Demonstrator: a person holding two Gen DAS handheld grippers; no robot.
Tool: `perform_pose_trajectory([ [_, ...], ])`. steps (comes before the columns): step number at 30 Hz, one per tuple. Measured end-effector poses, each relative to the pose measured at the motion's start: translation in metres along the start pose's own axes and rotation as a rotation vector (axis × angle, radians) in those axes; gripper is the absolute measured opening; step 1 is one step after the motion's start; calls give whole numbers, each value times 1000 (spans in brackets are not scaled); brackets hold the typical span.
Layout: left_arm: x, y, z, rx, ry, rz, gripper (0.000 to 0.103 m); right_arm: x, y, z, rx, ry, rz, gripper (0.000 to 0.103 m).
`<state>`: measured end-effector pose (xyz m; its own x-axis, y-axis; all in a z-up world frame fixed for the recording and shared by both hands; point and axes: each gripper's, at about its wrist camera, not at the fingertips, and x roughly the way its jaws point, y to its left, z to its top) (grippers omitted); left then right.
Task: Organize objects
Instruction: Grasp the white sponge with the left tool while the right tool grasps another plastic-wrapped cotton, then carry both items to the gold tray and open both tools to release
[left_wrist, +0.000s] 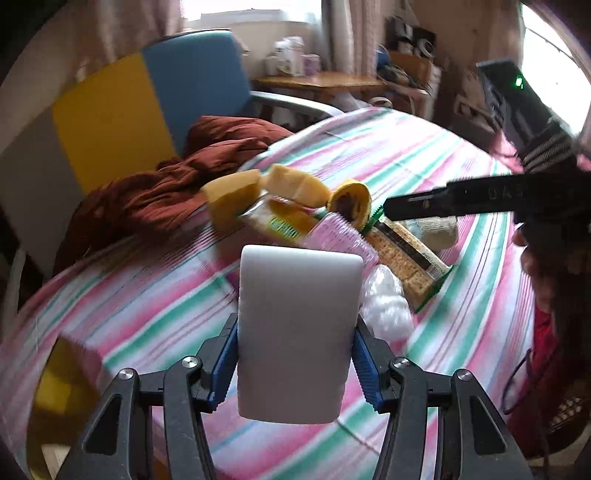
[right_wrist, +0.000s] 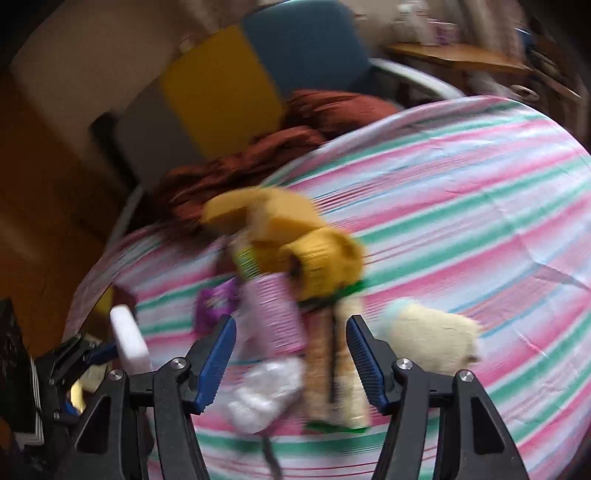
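Observation:
My left gripper (left_wrist: 295, 350) is shut on a white rectangular block (left_wrist: 297, 332) and holds it upright above the striped tablecloth (left_wrist: 147, 302). The block also shows at the left of the right wrist view (right_wrist: 129, 339). Beyond it lies a pile: yellow sponges (left_wrist: 236, 195), a pink cupcake-liner stack (left_wrist: 340, 236), a cracker pack (left_wrist: 410, 258), a clear plastic bag (left_wrist: 386, 302) and a cream sponge (left_wrist: 436, 229). My right gripper (right_wrist: 291, 350) is open over the pile, its fingers either side of the liner stack (right_wrist: 273, 314) and cracker pack (right_wrist: 332, 369). This view is blurred.
A rust-brown cloth (left_wrist: 155, 195) lies at the table's far left edge. A blue, yellow and grey chair (left_wrist: 122, 114) stands behind it. A yellow container (left_wrist: 59, 398) sits at the near left. A wooden side table (left_wrist: 321, 79) with cups stands by the window.

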<state>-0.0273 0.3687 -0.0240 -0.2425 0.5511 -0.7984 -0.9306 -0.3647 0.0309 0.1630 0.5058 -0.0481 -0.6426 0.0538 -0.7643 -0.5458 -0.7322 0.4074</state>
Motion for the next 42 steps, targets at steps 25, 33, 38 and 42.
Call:
perform_pose_trajectory([
  [25,-106,29,-95,-288,-132,28,58,67,82,-56,-476,317,-111,31],
  [33,-135,58,-137,-427,-148,77,58,66,85,-56,-512,309,-117,31],
  [38,-156,85,-171,-530,-155,135,57,51,99,-59,-499,269,-70,30],
  [42,-170,112,-199,-622,-162,192,58,40,134,-65,-515,233,14,30],
])
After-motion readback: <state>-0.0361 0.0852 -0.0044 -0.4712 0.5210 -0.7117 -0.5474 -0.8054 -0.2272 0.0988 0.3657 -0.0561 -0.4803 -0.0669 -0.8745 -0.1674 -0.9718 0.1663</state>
